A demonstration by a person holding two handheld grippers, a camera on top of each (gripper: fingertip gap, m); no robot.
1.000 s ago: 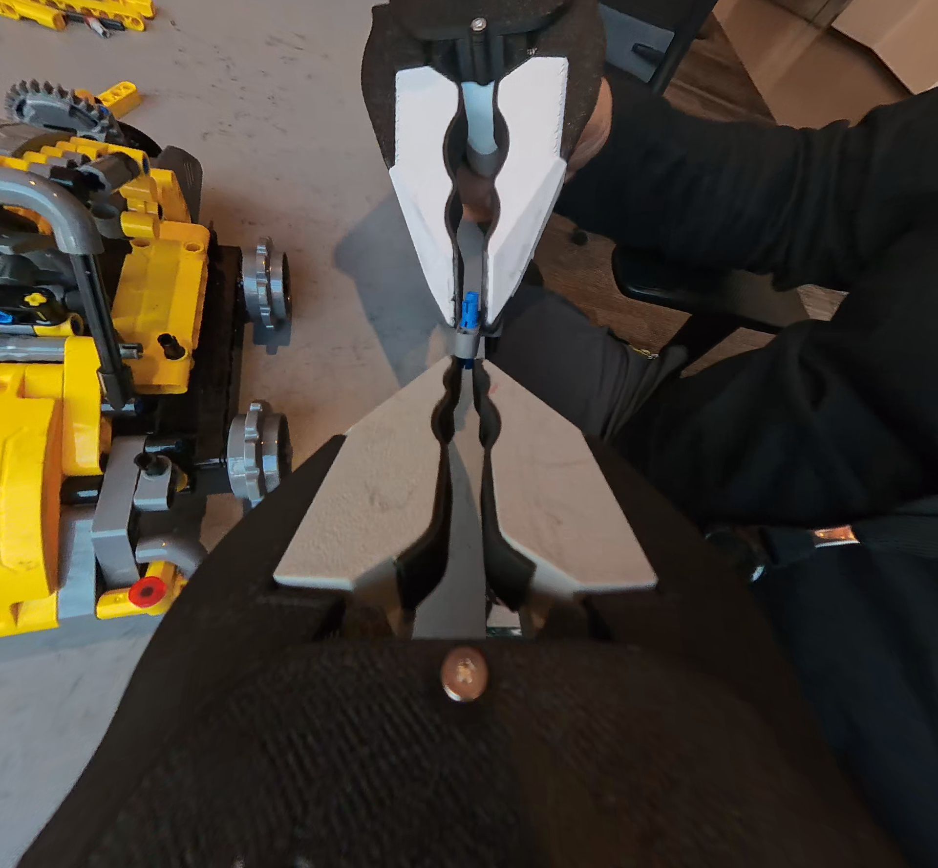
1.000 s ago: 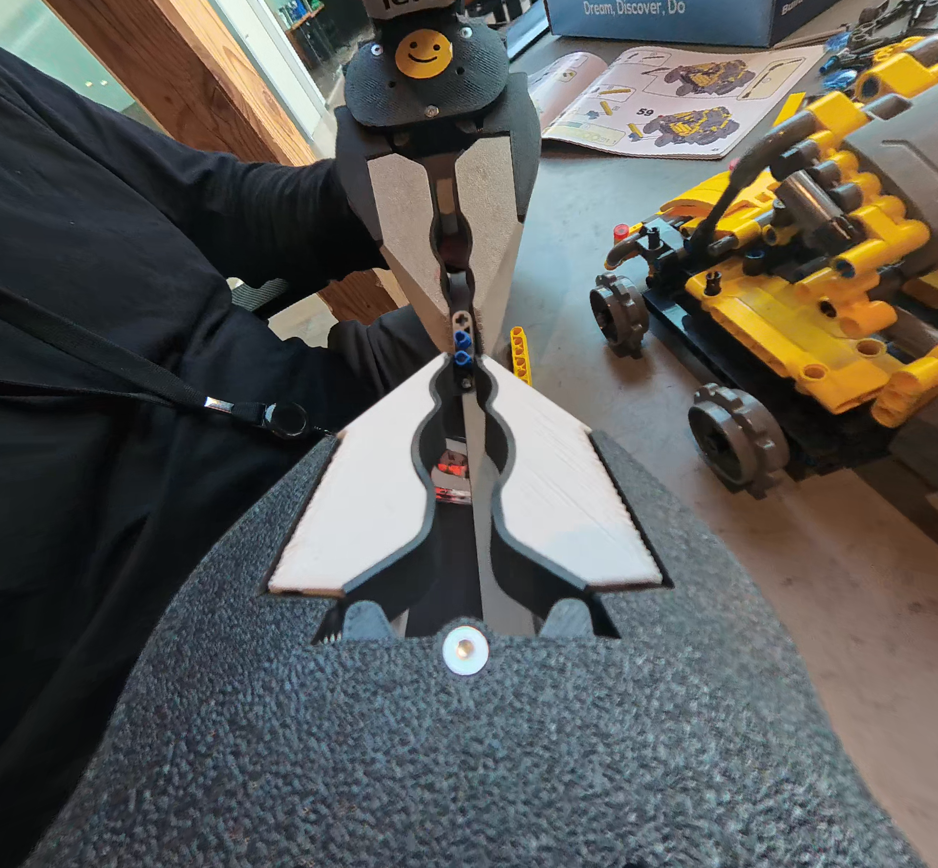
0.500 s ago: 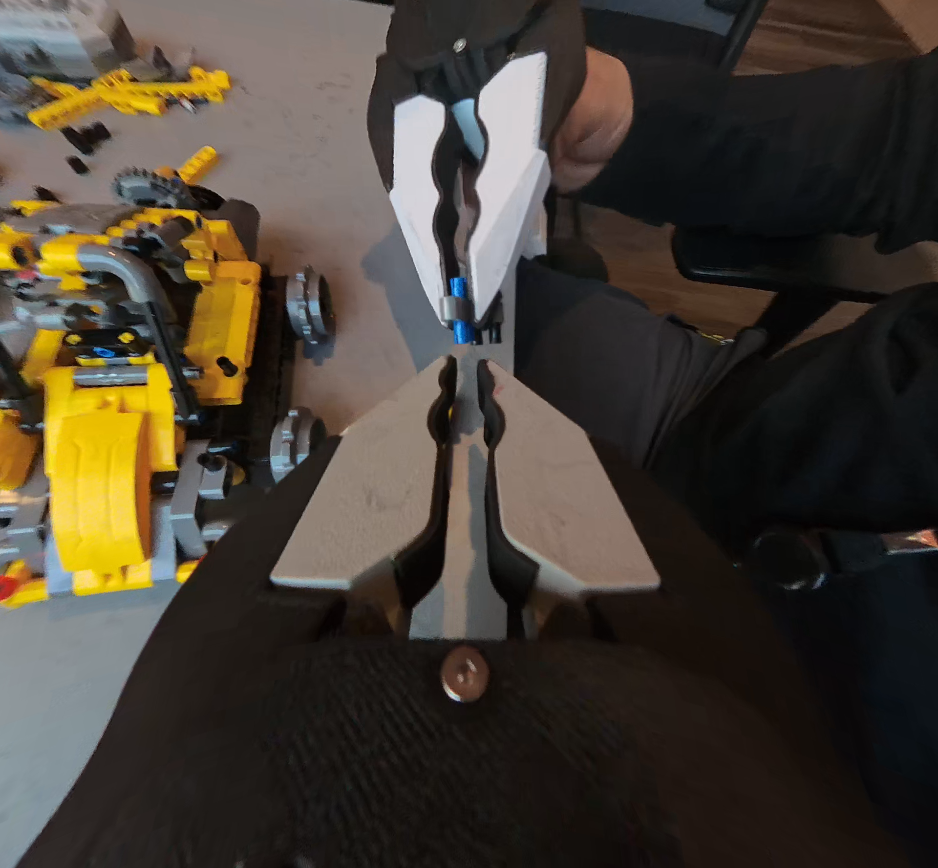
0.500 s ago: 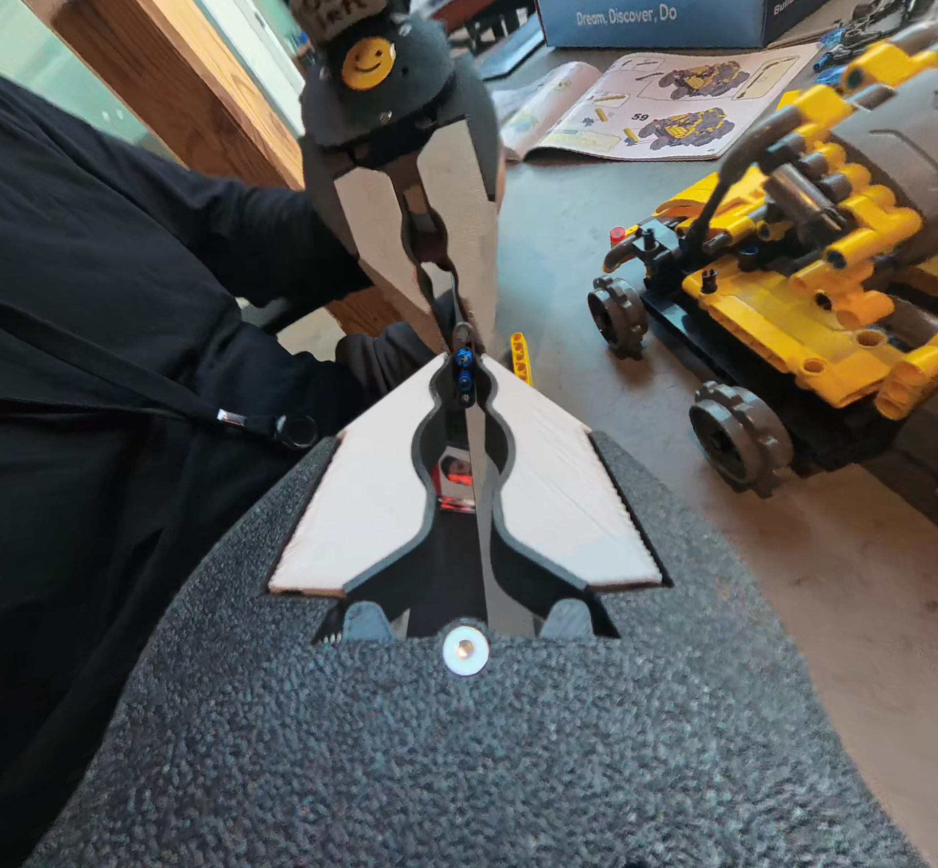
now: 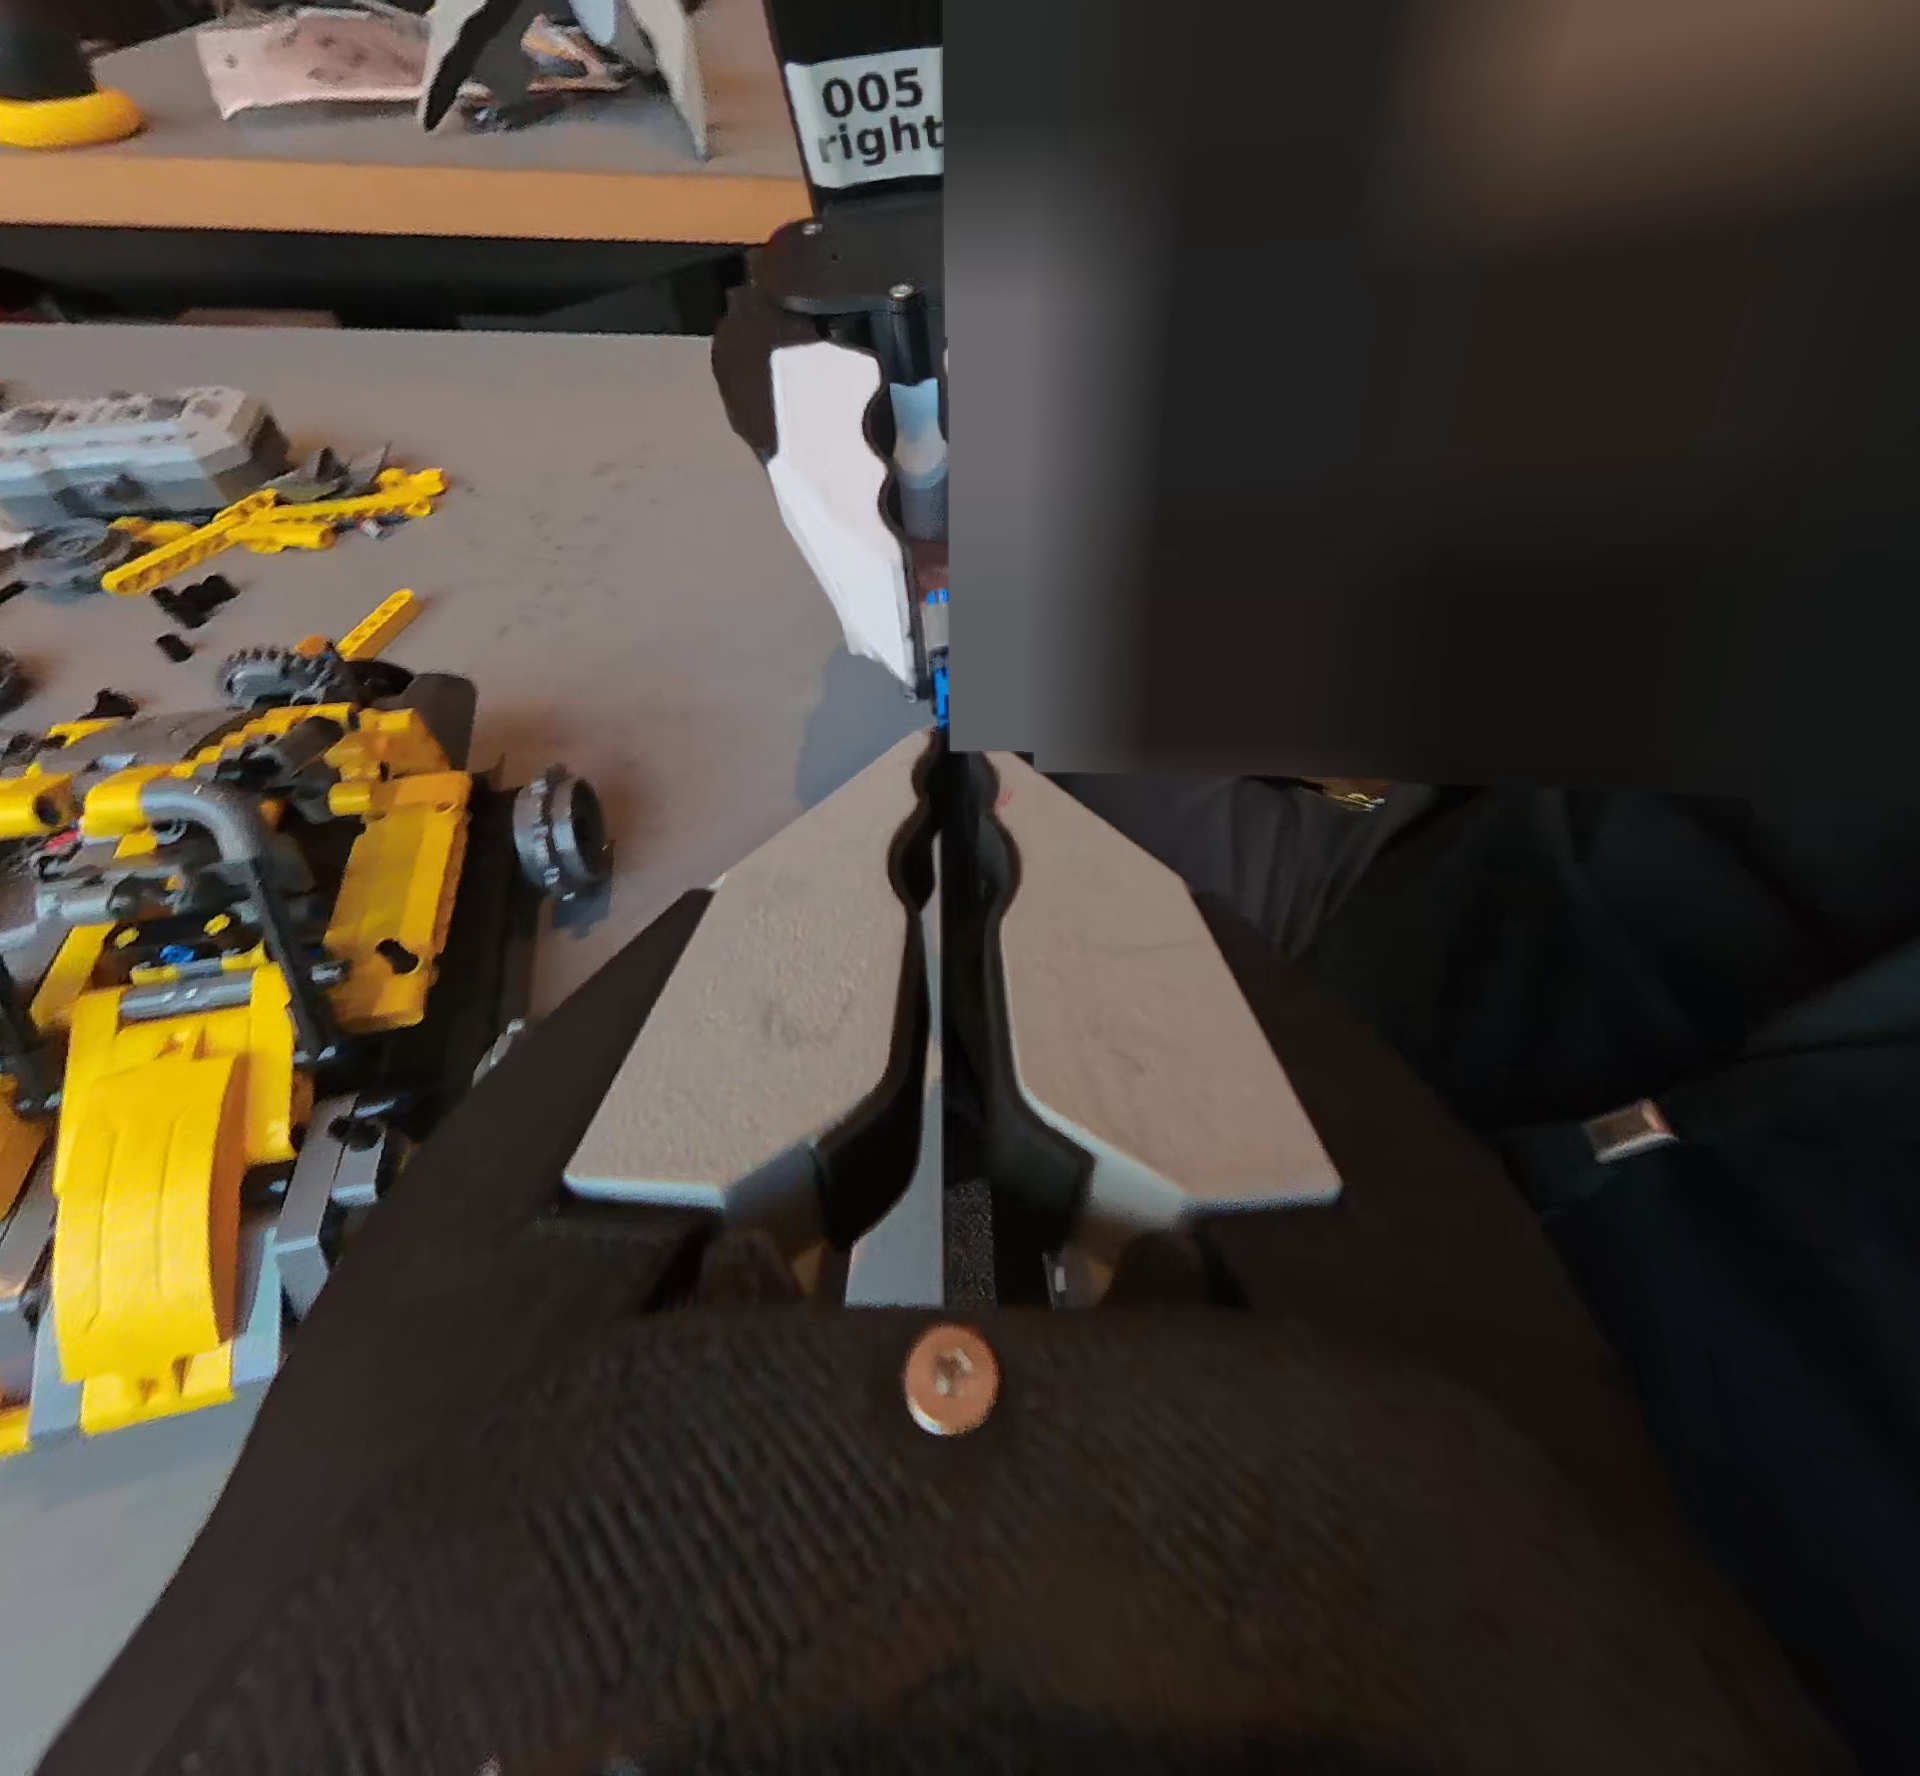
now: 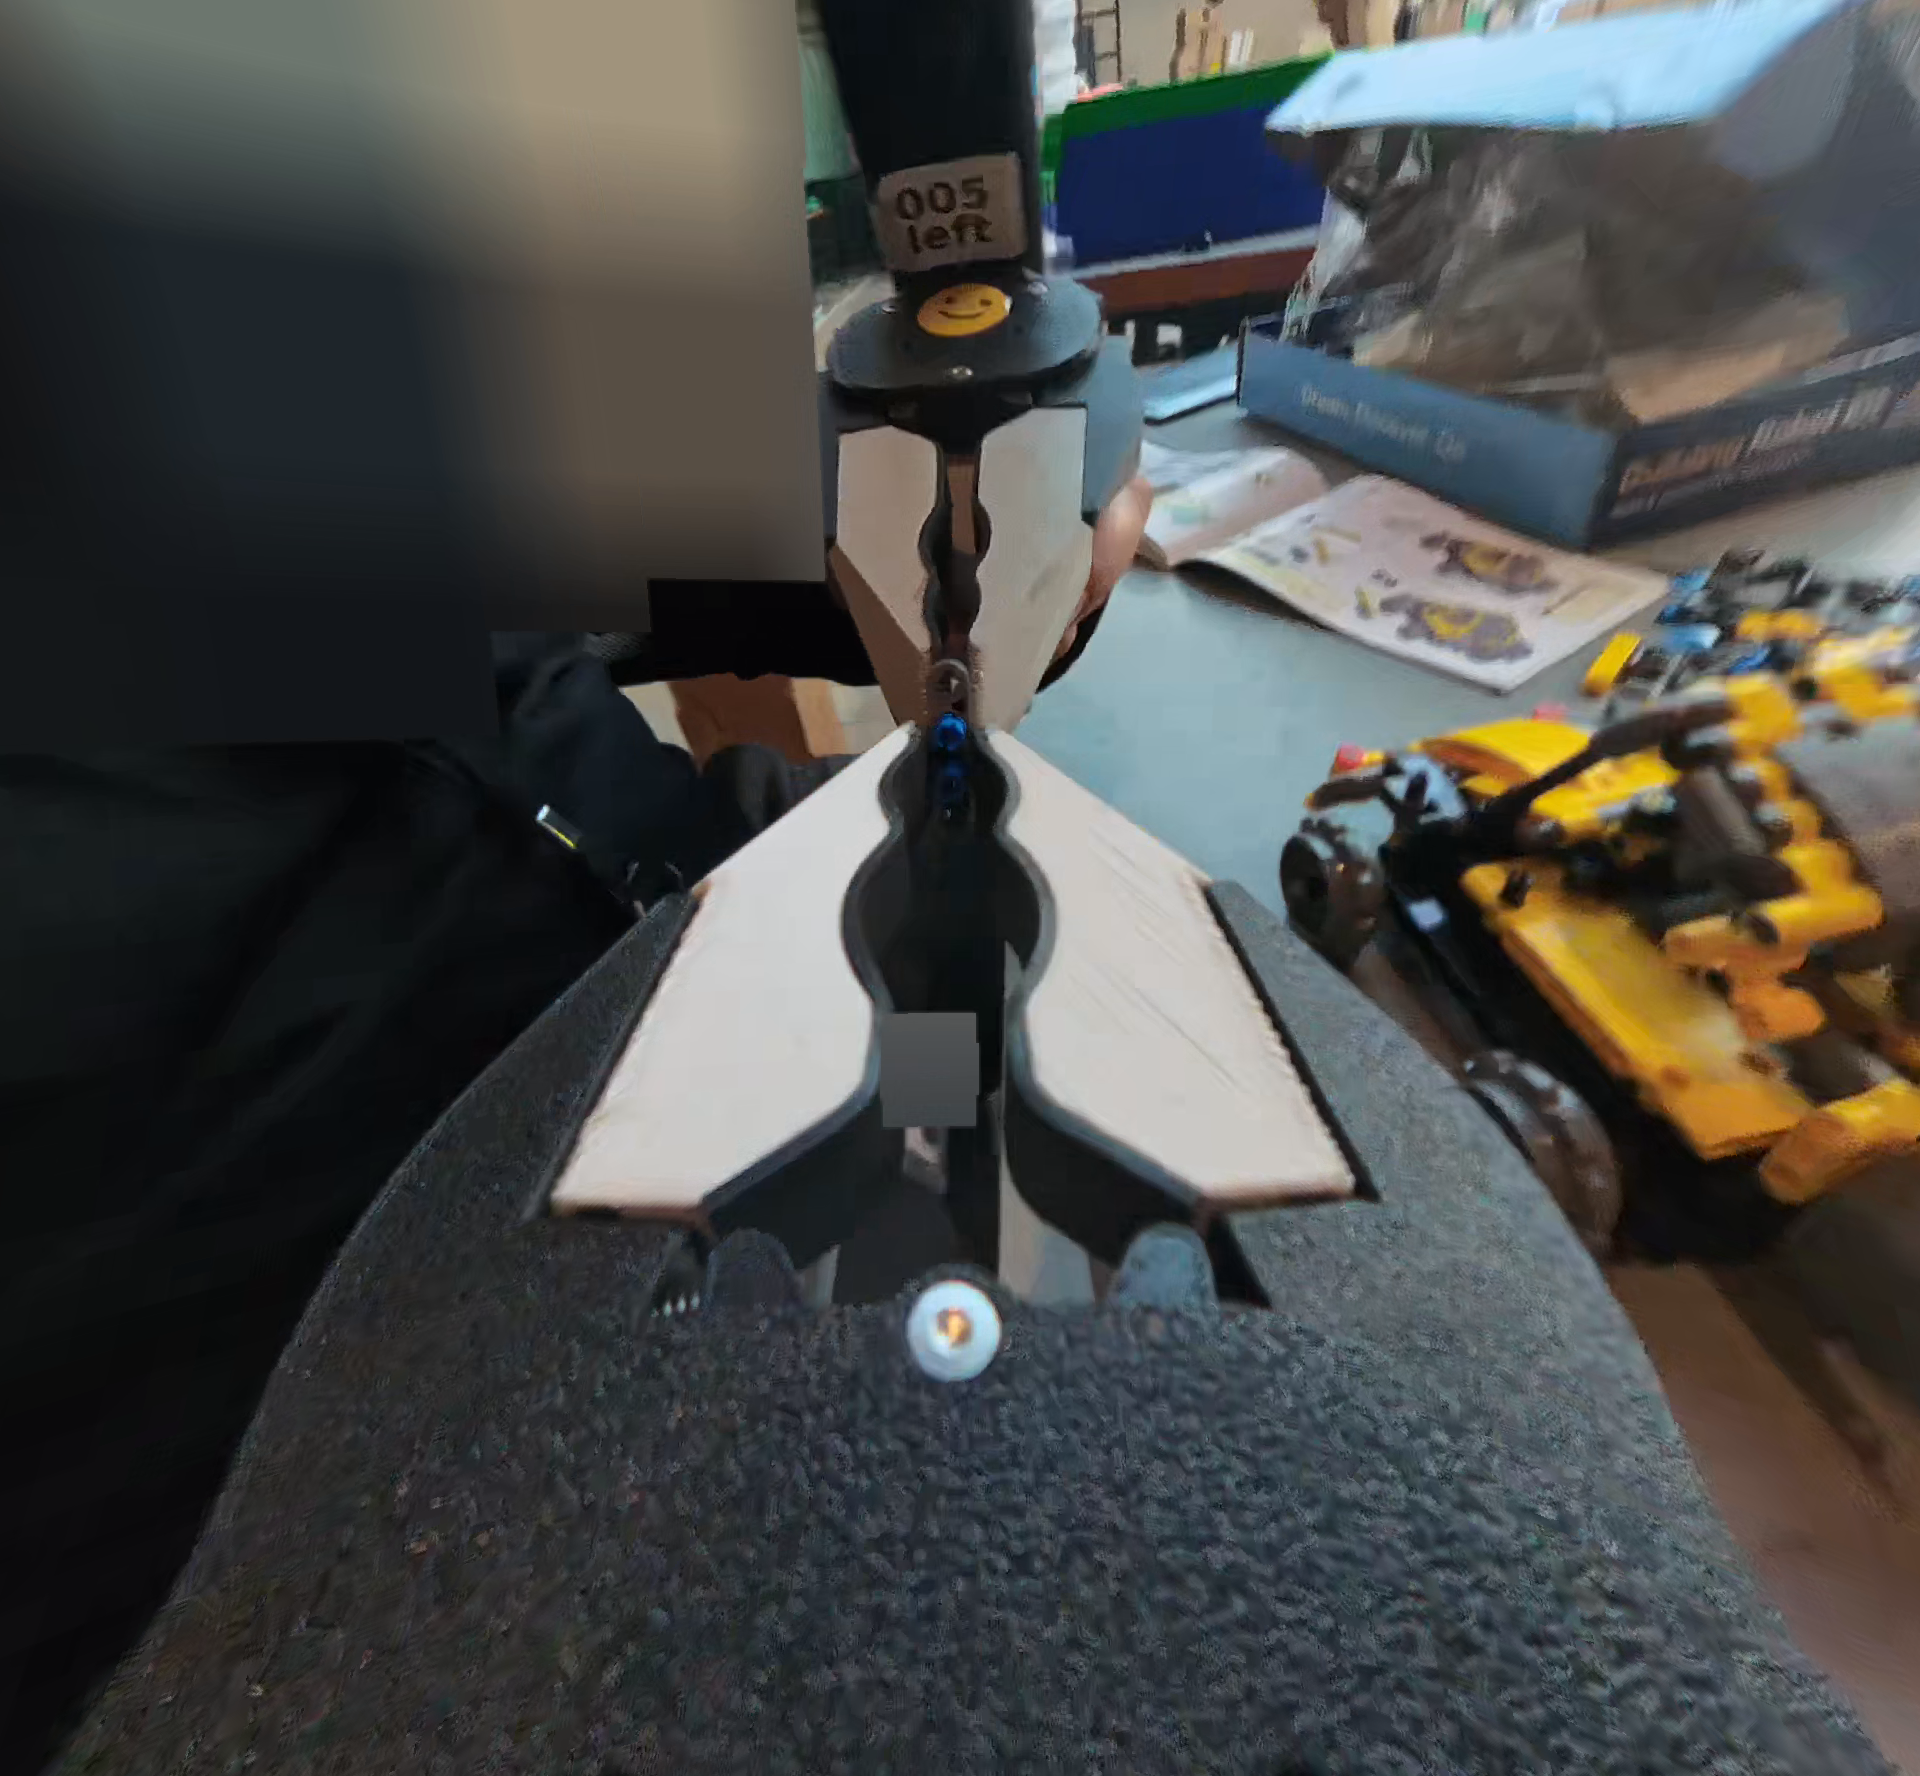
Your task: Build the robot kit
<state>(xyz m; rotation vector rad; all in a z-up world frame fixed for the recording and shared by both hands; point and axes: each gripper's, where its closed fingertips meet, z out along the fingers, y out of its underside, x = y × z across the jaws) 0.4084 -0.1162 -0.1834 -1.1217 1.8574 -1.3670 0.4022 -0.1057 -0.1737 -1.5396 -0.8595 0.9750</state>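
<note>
My left gripper (image 5: 940,758) and right gripper (image 6: 951,739) meet tip to tip in the air beside the grey table (image 5: 623,500). In the right wrist view the left gripper (image 6: 951,677) is shut on a small dark grey connector (image 6: 948,680). The right gripper is shut on a blue pin piece (image 6: 951,758) that touches that connector. In the left wrist view the right gripper (image 5: 925,677) comes down from above with the blue pin (image 5: 941,692) reaching my fingertips. A blurred patch hides its right half.
A yellow and grey brick vehicle (image 5: 208,999) stands on the table and also shows in the right wrist view (image 6: 1662,947). Loose yellow beams (image 5: 270,521), an open booklet (image 6: 1403,573) and a blue box (image 6: 1558,438) lie farther back. A person in black sits close behind. Left and right tips are no more than a few centimetres apart.
Both grippers have tilted upward while staying tip to tip. The views now show the far table, the box top and the room behind. Both stay shut.
</note>
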